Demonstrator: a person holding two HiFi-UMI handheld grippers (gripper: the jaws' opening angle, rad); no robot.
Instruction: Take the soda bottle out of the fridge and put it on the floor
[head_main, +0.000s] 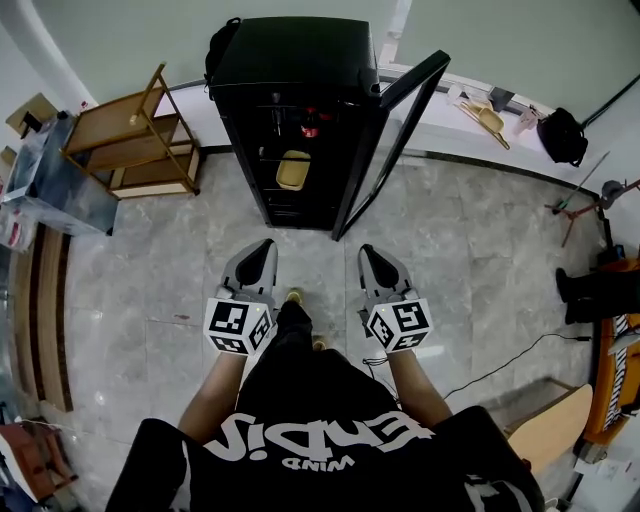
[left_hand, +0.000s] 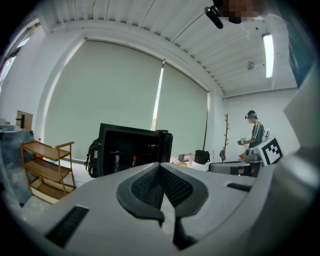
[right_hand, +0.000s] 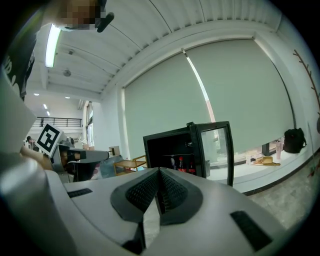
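Left gripper (head_main: 262, 250) and right gripper (head_main: 368, 252) both read closed and empty on my feed, side by side above the floor (head_main: 470, 240) and well short of the open fridge (head_main: 290, 60), where I see the soda bottle (head_main: 310, 126) upright on an upper shelf.

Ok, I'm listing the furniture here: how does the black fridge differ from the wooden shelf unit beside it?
The fridge is black; the shelf unit is light wood. The fridge is a walled cabinet with its glass door swung open; the shelf unit is an open frame without a door. The fridge holds bottles; the shelf unit's tiers look bare. Both stand on the grey floor by the window wall.
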